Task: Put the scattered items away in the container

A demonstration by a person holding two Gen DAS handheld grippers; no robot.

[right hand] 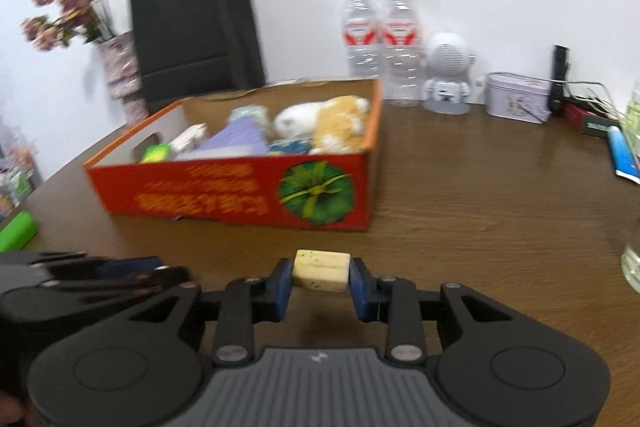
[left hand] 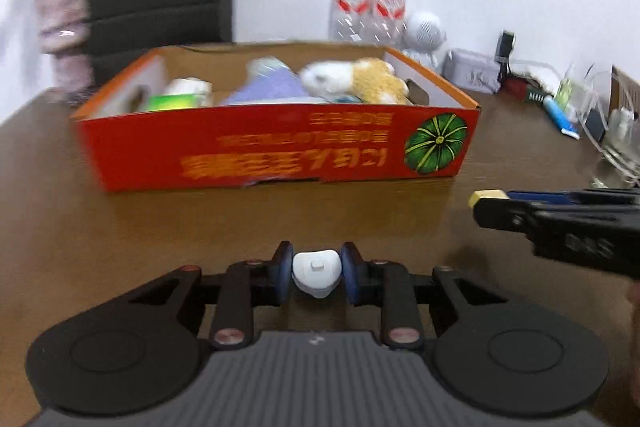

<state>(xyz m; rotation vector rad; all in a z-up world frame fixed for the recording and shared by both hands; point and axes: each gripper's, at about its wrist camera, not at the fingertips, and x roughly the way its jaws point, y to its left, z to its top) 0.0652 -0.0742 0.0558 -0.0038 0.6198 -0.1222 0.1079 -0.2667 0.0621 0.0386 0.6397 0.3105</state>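
An open red cardboard box (left hand: 280,155) (right hand: 240,187) stands on the brown table; inside lie a plush toy (left hand: 356,79) (right hand: 324,123), a purple packet (left hand: 268,87) and other items. My left gripper (left hand: 316,275) is shut on a small white plastic piece (left hand: 316,273), held above the table in front of the box. My right gripper (right hand: 321,271) is shut on a cream rectangular block (right hand: 321,270), also in front of the box. The right gripper with the block shows in the left wrist view (left hand: 560,219) at the right. The left gripper shows blurred in the right wrist view (right hand: 80,275).
Two water bottles (right hand: 380,35), a white astronaut figure (right hand: 446,75), a tin (right hand: 516,99) and cables stand along the back wall. A black bag (right hand: 192,27) and flower vase (right hand: 120,75) are behind the box. A green object (right hand: 16,227) lies at the left.
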